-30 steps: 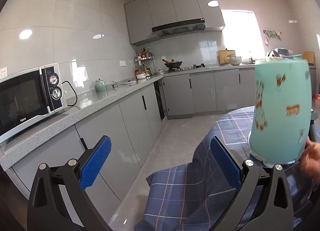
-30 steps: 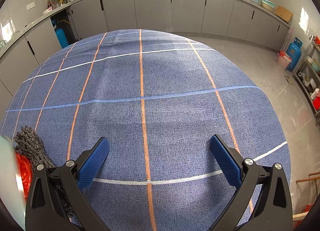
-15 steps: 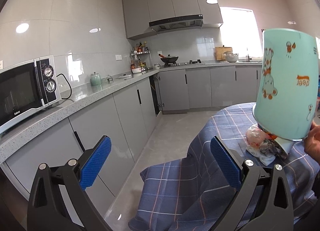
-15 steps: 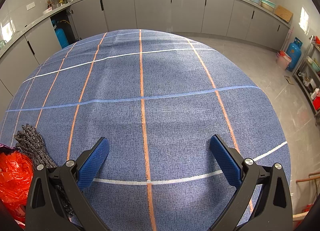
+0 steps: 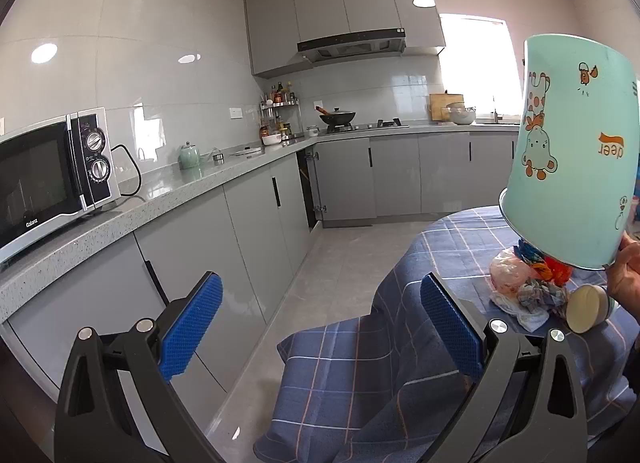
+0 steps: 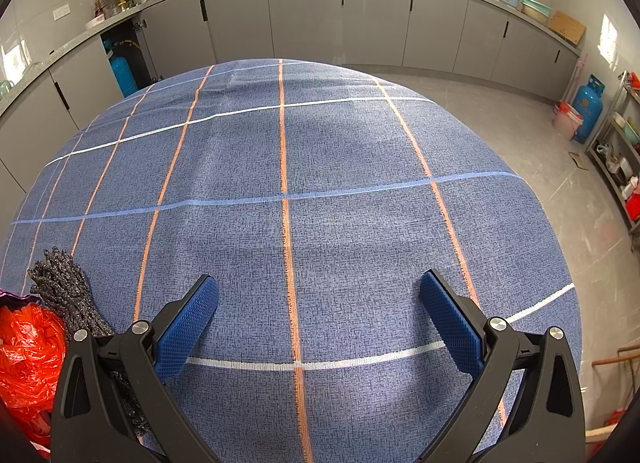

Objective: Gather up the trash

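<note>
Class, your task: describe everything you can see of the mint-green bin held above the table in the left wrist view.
The mint-green bin is a smooth, plastic-looking tapered container printed with cartoon animals and the word "deer", all upside down. It is inverted and tilted, its mouth facing down over a pile of trash on the blue checked tablecloth. A hand grips its lower rim at the right. It is raised off the table; neither gripper touches it.

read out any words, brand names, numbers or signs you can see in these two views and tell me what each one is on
"deer", orange, upside down, on the tipped mint-green cartoon-printed bin.
"Galanz", on the lower front of the silver-and-black microwave oven; small, so the reading is tentative.
Markings around the microwave's two dials: too small to read.
Labels on the seasoning bottles on the corner rack: too small.
Right wrist view: nothing readable.
</note>
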